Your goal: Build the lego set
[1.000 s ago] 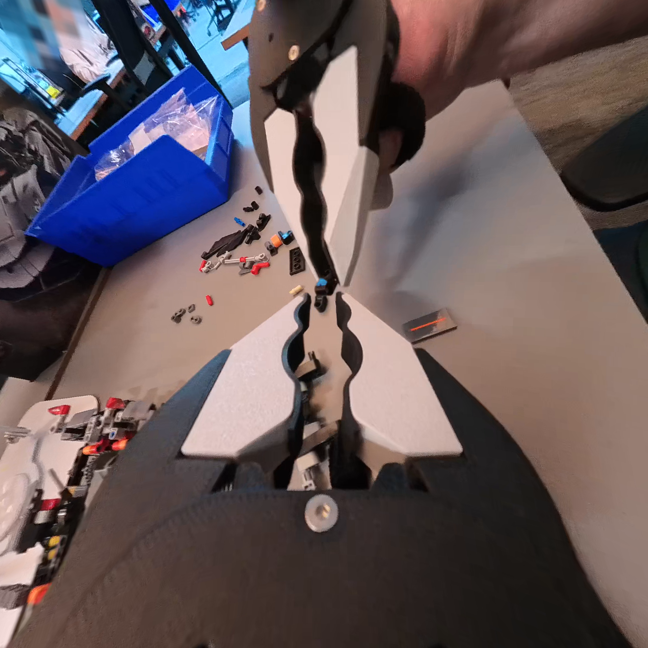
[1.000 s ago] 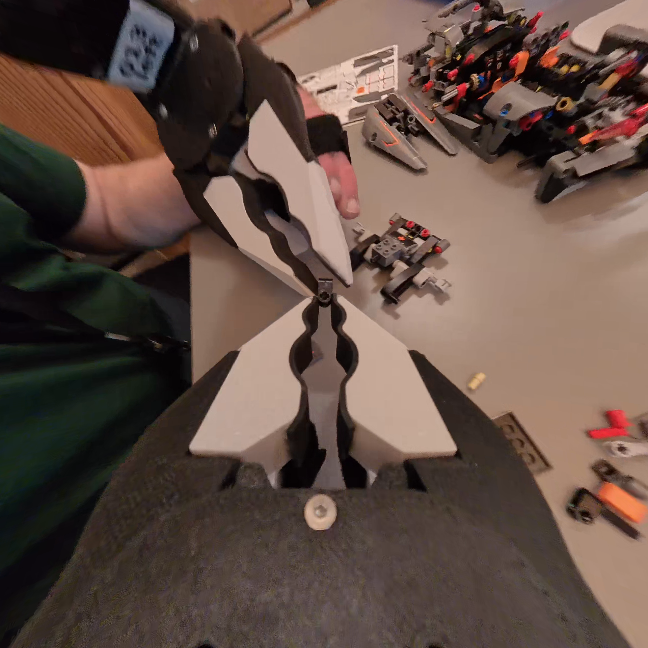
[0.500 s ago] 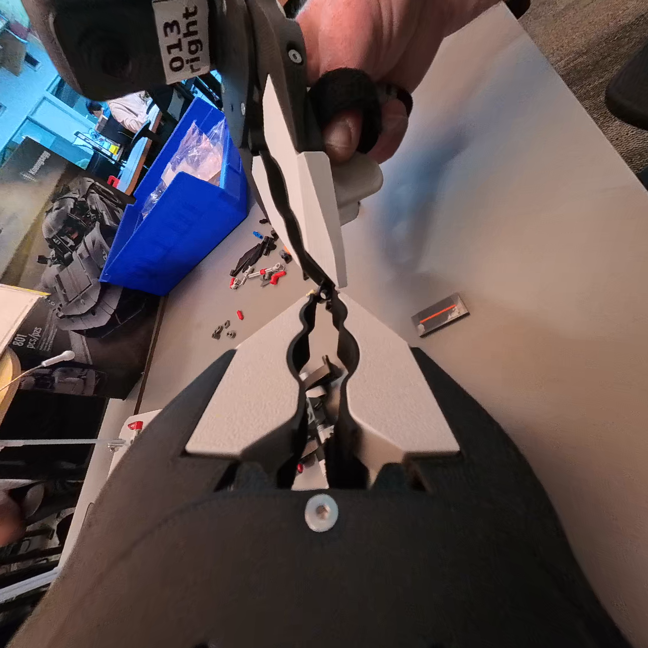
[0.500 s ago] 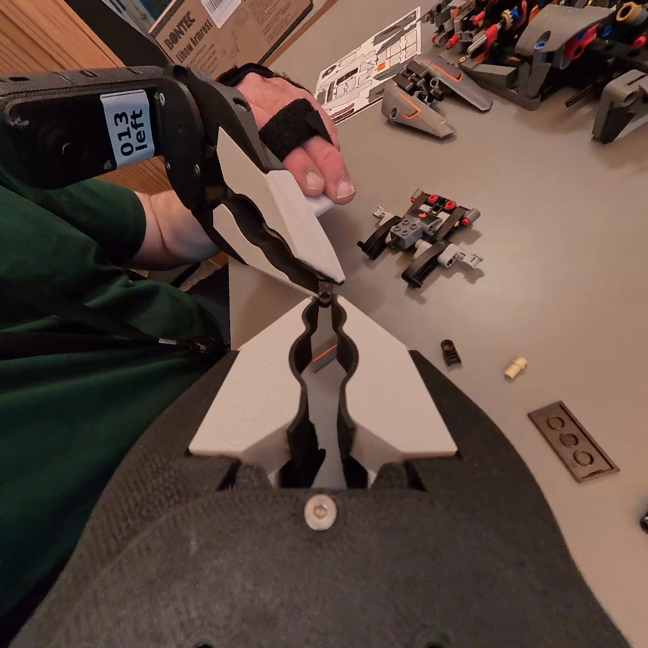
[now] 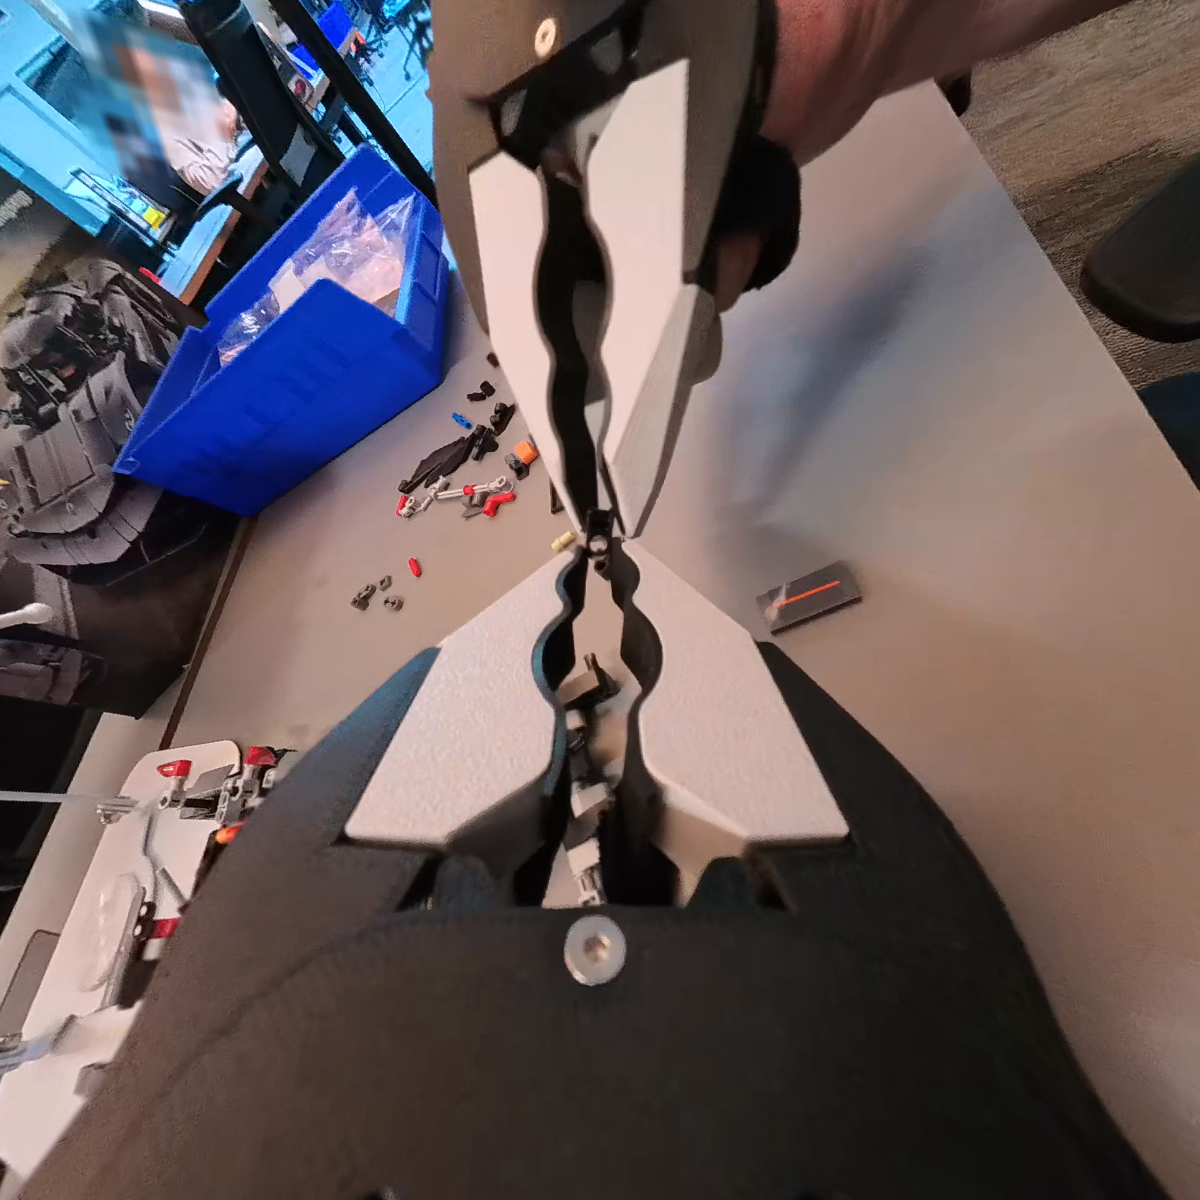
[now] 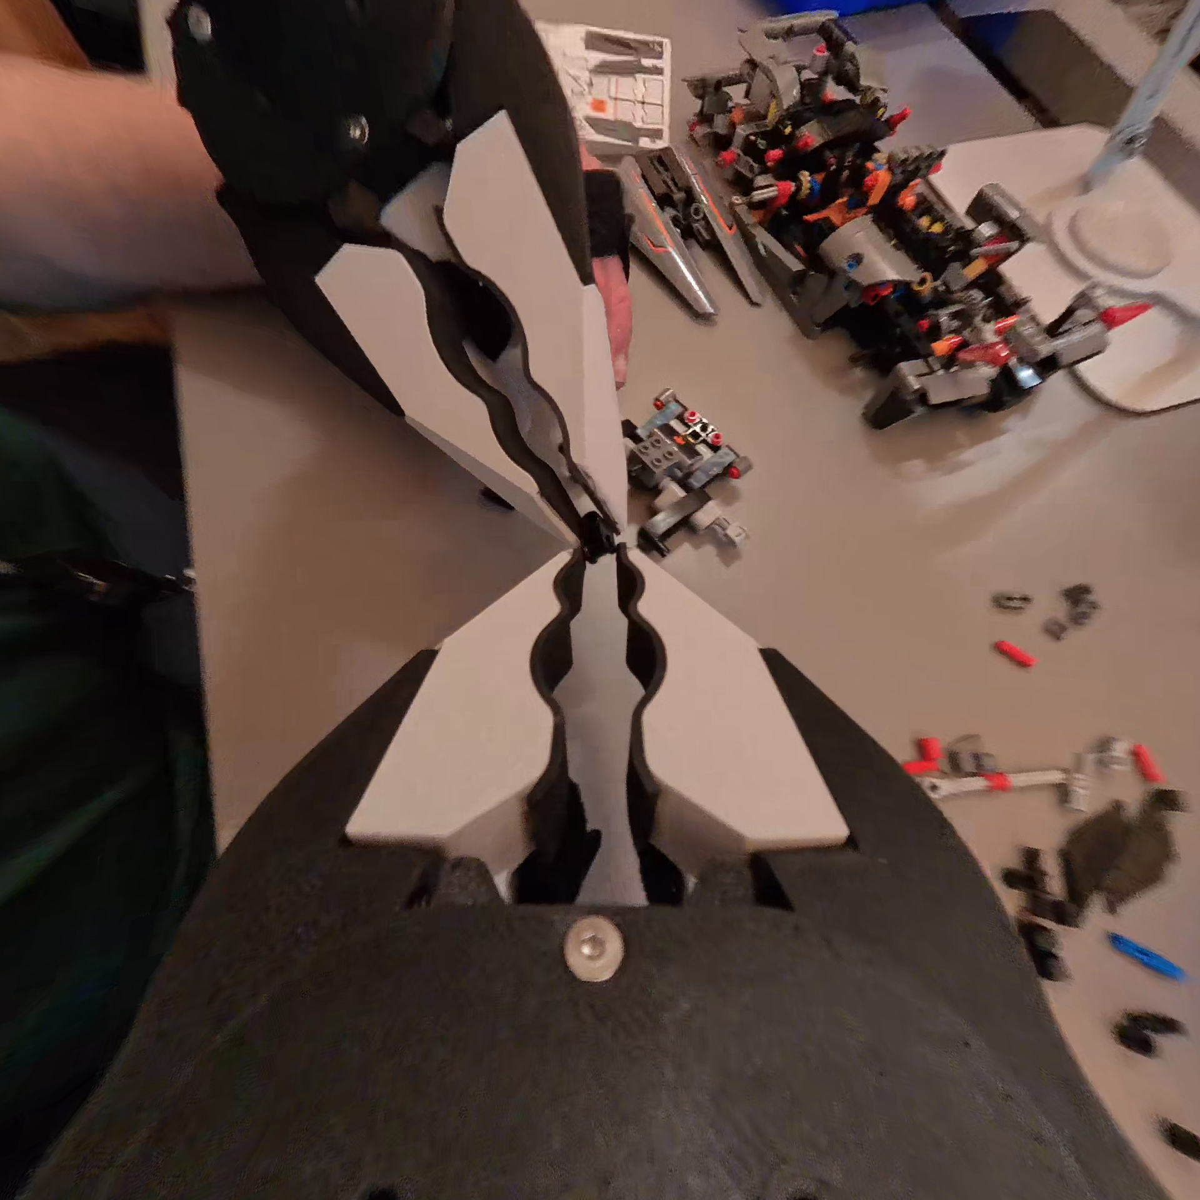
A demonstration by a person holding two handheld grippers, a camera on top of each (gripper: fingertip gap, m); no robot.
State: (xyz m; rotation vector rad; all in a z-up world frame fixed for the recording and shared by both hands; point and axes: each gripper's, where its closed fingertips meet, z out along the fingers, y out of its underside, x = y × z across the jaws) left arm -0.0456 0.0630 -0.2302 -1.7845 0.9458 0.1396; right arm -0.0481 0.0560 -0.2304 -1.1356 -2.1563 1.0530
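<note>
My left gripper (image 5: 599, 563) and right gripper (image 6: 599, 552) meet tip to tip above the grey table (image 5: 909, 454). A small black lego piece (image 5: 597, 529) is pinched between both pairs of tips; it also shows in the right wrist view (image 6: 594, 534). The right gripper (image 5: 600, 513) comes down from the top of the left wrist view. The left gripper (image 6: 597, 523) comes in from the upper left of the right wrist view. Both sets of jaws are nearly closed on the piece. A small grey and black sub-assembly (image 6: 682, 467) lies on the table just beyond the tips.
A large partly built lego vehicle (image 6: 876, 260), grey wedge panels (image 6: 675, 247) and a sticker sheet (image 6: 617, 84) lie at the far right. Loose pieces (image 6: 1039, 779) are scattered on the table. A blue bin (image 5: 292, 363) and a dark tile with an orange stripe (image 5: 812, 594) flank the grippers. Only a small space, under 4 cm, lies between the two pairs of fingers.
The left fingertips have closed in on the small black piece that the right gripper held. Both grippers stay tip to tip and have tilted and swung together over the table.
</note>
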